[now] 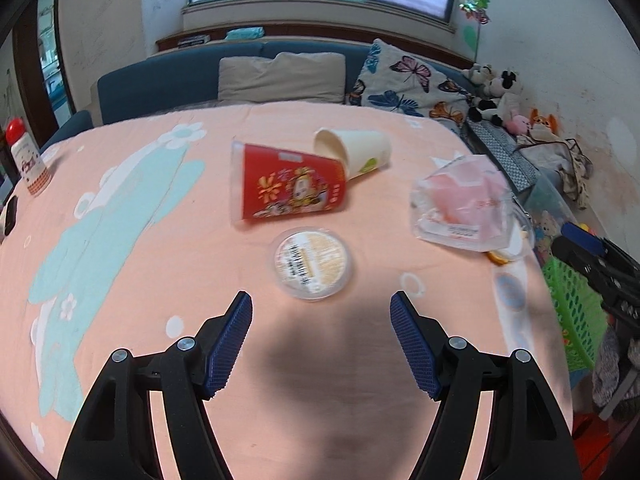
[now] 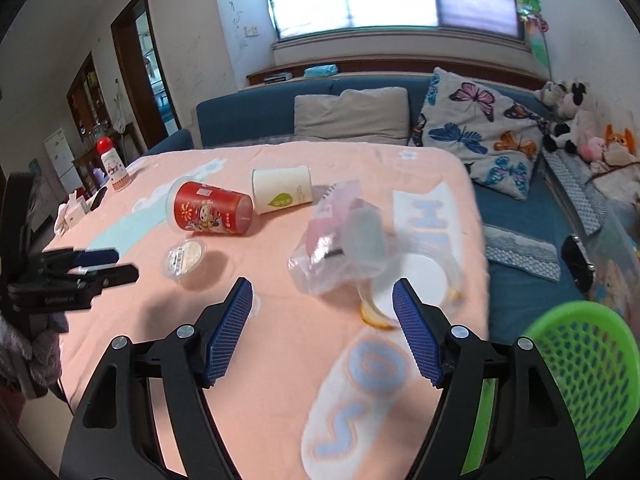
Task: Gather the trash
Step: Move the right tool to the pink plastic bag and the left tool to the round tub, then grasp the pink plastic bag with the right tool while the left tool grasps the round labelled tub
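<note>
On the pink tablecloth [image 1: 160, 288] lie a red cup [image 1: 290, 182] on its side, a white paper cup [image 1: 354, 152] on its side behind it, a small clear lidded tub [image 1: 313, 263] and a crumpled clear plastic bag [image 1: 464, 204] over a banana peel [image 1: 500, 257]. My left gripper [image 1: 321, 312] is open and empty, just in front of the tub. My right gripper [image 2: 322, 308] is open and empty, just in front of the bag [image 2: 340, 248] and peel [image 2: 376, 316]. The red cup [image 2: 212, 214], white cup [image 2: 282, 196] and tub [image 2: 183, 258] lie to its left.
A green mesh basket [image 2: 580, 384] stands off the table's right edge and shows in the left view [image 1: 576, 316]. A red-capped bottle [image 1: 26, 160] stands at the far left. A blue sofa [image 2: 248, 120] with pillows lies beyond the table.
</note>
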Demonstrator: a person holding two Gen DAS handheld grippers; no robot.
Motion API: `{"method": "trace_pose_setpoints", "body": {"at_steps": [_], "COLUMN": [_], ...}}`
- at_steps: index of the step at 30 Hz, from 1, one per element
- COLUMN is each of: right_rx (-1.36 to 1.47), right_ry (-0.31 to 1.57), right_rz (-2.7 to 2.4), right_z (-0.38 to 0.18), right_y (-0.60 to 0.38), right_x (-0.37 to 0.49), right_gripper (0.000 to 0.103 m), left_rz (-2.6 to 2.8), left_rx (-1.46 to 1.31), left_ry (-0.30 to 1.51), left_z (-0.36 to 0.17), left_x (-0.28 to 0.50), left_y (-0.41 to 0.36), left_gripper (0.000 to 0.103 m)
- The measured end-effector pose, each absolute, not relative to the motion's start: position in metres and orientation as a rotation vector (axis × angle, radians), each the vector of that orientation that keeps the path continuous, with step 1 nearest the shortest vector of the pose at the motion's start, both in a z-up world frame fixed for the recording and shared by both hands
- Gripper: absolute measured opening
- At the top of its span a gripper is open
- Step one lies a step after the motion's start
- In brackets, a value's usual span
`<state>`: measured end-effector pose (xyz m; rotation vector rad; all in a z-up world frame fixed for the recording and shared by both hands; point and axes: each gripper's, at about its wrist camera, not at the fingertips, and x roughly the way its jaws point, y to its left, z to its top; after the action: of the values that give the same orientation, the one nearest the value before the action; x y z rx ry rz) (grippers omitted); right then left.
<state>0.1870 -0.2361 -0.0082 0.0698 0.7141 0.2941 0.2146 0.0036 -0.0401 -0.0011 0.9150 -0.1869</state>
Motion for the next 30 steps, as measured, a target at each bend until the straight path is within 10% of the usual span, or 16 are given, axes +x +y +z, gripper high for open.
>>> {"method": "trace_pose_setpoints", "body": {"at_steps": [18,30], "right_rx": [0.078,0.109], "right_ry": [0.782,0.801], "right_rz": [0.238,0.266], "right_z": [-0.054,-0.058], "right_y": [-0.226,-0.234], "right_x": [0.275,0.27], "right_gripper": [0.077,0.045], "left_rz": [-0.161,-0.176], "left_rx": [0.017,0.087], "left_ry": [0.979,0.99], "left_z": [-0.078,-0.091], "left_x": [0.262,0.285], "left_y": [0.009,-0.008], "left_gripper": [0.081,0.087]}}
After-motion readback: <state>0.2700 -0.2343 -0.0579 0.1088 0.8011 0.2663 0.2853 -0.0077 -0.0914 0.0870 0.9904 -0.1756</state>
